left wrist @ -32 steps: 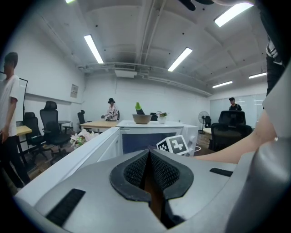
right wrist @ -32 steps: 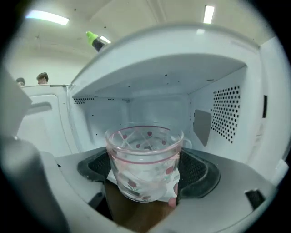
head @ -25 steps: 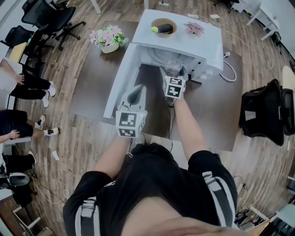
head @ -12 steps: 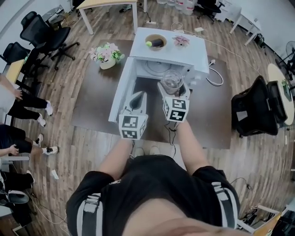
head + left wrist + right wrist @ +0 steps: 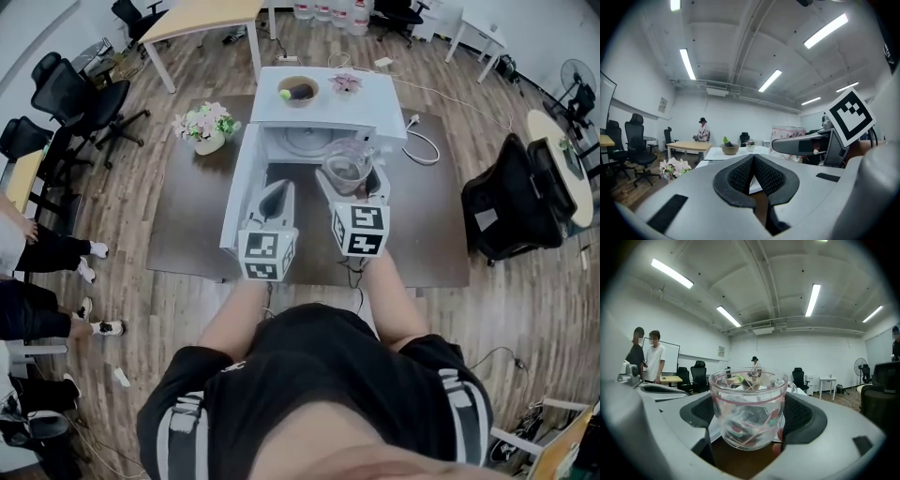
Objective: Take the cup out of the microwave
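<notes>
- Right gripper (image 5: 750,417): the jaws are spread to the width of the cup (image 5: 749,404) and pinch it, one dark pad on each side of its lower wall. The right gripper view shows the glass filling the gap at the centre of the frame.
- Cup: clear glass with pink lines and small coloured marks. It stands upright, rim level and mouth up, so its long axis is vertical and crosses the line of the jaws. No liquid can be made out inside.
- Position of the cup: in the head view it sits just above centre, directly ahead of the right gripper's marker cube. It lies in front of the open mouth of the microwave (image 5: 375,98) and appears to be clear of the cavity, whose round plate shows behind it and to its upper left.
- Left gripper (image 5: 753,176): the jaws are pressed together with nothing between them. In the head view it hangs left of centre, beside the open microwave door (image 5: 240,192), well apart from the cup.
- Governing relation: the cup is already in the right gripper, so the right hand alone carries the task. The dark brown surface (image 5: 187,216) lies below it, and the microwave lies farther up the frame.
- Judgement: the removal looks nearly complete. What remains calls for keeping the cup's axis upright while carrying it away from the opening to a resting place.
- Surroundings: a bowl (image 5: 298,91) and a small flower (image 5: 346,82) rest on the microwave top. A potted bouquet (image 5: 206,127) stands at upper left.
</notes>
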`<state>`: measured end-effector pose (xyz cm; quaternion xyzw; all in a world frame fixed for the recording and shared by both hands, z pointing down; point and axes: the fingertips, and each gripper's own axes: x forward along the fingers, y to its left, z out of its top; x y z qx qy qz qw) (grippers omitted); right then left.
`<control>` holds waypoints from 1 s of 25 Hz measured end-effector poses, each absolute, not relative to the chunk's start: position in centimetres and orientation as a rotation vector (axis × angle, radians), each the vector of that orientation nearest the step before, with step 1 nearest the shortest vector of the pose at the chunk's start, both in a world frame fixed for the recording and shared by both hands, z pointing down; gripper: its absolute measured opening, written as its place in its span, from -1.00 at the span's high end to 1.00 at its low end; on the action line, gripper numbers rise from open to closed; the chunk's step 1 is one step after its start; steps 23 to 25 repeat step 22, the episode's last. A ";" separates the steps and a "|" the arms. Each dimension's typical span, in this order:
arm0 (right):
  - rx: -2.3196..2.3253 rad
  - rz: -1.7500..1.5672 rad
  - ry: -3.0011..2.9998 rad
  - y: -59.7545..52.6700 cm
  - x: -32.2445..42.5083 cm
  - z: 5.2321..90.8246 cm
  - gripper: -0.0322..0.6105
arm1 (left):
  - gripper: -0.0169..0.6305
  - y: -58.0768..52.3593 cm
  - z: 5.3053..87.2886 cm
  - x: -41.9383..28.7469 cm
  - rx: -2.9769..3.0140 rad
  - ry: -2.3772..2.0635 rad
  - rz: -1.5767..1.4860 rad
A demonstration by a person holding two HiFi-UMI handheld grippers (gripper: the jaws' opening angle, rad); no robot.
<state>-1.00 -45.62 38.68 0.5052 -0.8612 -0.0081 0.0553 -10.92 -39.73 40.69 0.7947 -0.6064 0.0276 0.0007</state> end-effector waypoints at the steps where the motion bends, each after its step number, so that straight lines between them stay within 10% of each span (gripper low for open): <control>1: 1.538 -0.016 -2.616 -45.4 -0.8 38.8 -0.50 | 0.94 -39.7 40.6 -10.8 2.501 -1.904 0.088; 25: 1.549 0.034 -2.622 -44.7 0.4 39.9 -0.50 | 0.94 -39.1 39.3 -9.6 2.522 -1.903 0.092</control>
